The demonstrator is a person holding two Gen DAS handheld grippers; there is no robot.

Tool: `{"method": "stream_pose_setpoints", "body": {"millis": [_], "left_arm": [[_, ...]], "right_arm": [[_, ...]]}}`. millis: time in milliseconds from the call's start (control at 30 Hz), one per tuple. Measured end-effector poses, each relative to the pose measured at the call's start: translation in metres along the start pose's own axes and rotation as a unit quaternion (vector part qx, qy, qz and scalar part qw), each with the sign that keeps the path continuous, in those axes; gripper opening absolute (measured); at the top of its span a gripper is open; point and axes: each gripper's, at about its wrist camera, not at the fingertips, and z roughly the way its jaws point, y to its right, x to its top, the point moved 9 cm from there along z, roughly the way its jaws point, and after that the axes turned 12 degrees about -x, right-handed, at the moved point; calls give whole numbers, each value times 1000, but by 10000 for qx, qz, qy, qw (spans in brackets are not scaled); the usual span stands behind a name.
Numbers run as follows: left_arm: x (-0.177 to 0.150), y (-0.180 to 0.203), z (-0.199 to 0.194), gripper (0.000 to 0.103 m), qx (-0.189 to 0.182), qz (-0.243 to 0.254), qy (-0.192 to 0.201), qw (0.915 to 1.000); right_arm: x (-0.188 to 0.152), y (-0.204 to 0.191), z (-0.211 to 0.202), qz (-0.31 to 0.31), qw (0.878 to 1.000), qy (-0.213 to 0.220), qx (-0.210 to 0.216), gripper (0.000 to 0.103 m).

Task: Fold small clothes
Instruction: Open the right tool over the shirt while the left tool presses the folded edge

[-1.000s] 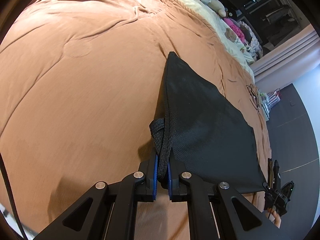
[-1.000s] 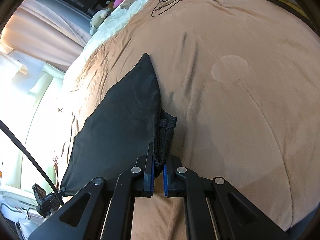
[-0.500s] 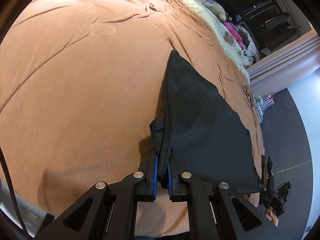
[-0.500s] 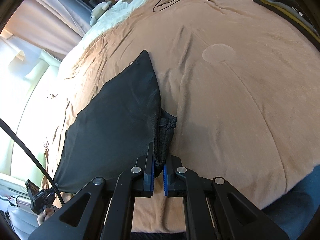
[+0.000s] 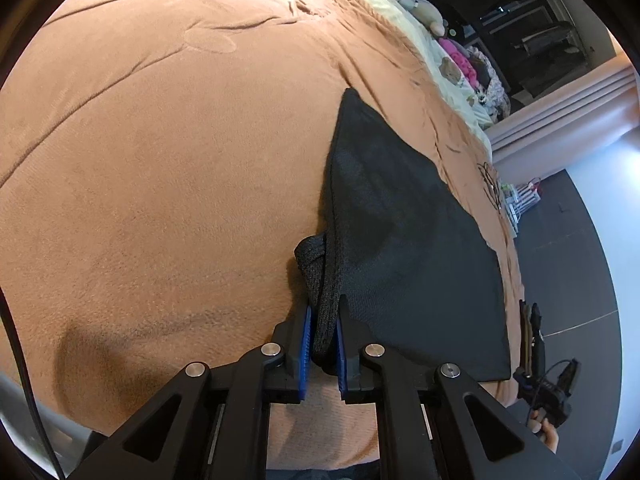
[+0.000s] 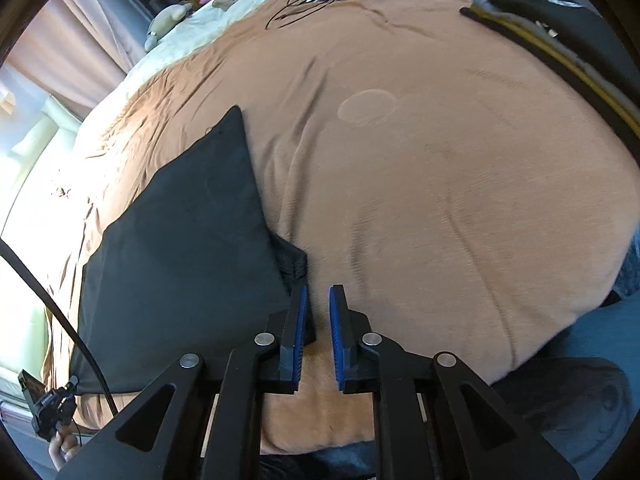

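Black garment (image 5: 404, 240) on brown blanket (image 5: 160, 180): left gripper (image 5: 323, 320) opening, waistband still between pads; right gripper (image 6: 317, 312) parting, empty (garment at ten o'clock).

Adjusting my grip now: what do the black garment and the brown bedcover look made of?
Black garment: looks like matte knit or mesh, with a fine pebbled texture and a ribbed band at its edge. Brown bedcover: probably soft fleece or velour, with a short nap and faint brushed streaks.
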Motion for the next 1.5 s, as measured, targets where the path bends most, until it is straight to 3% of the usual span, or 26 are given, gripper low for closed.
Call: {"method": "stream_pose_setpoints", "body": {"millis": [67, 133, 167, 267, 600, 733, 933, 1167, 1500], "left_arm": [[-2, 0, 1, 20, -91, -61, 7, 9999], [-3, 2, 0, 32, -292, -106, 64, 9995], [-2, 3, -1, 40, -369, -118, 85, 9992], [-3, 6, -3, 49, -568, -155, 160, 9981], [-4, 6, 0, 49, -573, -148, 165, 9981], [0, 6, 7, 49, -563, -148, 102, 9983], [1, -2, 15, 14, -245, -187, -59, 9995], [-4, -6, 6, 12, -305, -303, 10, 9991], [-5, -6, -3, 12, -429, -383, 91, 9983]], "right_arm": [[-1, -2, -12, -55, 9999, 146, -37, 35], [-1, -12, -29, -190, 9990, 408, -1, 60], [-2, -20, -36, -278, 9982, 534, 16, 61], [-11, -51, -51, -708, 9944, 738, 249, 61], [-58, -162, -45, -1746, 9801, 719, 613, 60], [-67, -194, -38, -2071, 9733, 665, 732, 48], [-78, -233, -15, -2440, 9664, 411, 693, 33], [-75, -269, 13, -2754, 9582, 247, 739, 27], [-112, -263, 26, -3000, 9500, -265, 824, 20]]}}
